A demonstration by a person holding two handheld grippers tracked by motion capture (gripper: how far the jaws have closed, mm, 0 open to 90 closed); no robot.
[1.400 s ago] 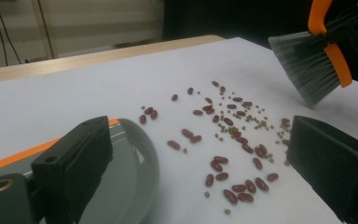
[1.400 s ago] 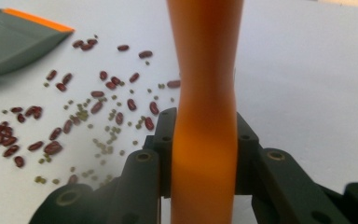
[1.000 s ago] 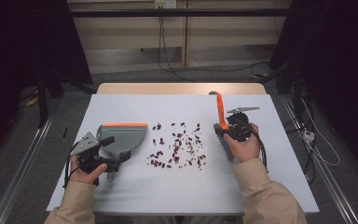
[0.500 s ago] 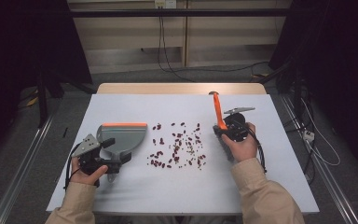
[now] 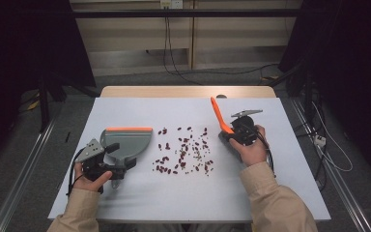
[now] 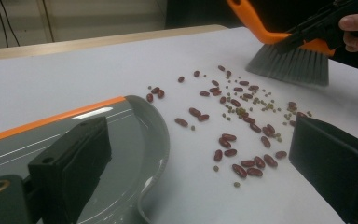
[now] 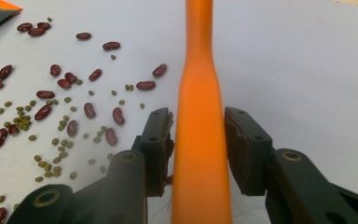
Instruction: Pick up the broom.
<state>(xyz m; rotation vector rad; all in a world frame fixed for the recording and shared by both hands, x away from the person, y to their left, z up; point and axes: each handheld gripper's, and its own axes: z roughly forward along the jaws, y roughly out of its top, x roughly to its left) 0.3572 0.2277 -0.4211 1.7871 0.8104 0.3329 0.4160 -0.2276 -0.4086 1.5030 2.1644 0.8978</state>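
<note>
The right gripper point(image 7: 198, 135) had just eased its jaws apart, leaving the orange brush point(image 7: 200, 116) loose between them, no longer clamped; sweeping looked paused. Scattered beans point(image 5: 183, 153) lay left of those jaws. The left gripper point(image 6: 200, 154) view showed wide jaws, one over the dustpan point(image 6: 135, 140).

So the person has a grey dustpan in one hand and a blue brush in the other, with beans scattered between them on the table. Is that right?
Nearly. The brush is orange, not blue, with grey bristles; the left gripper view shows it plainly. The rest holds: the grey dustpan lies on the other side, and beans are scattered between them on the table.
</note>
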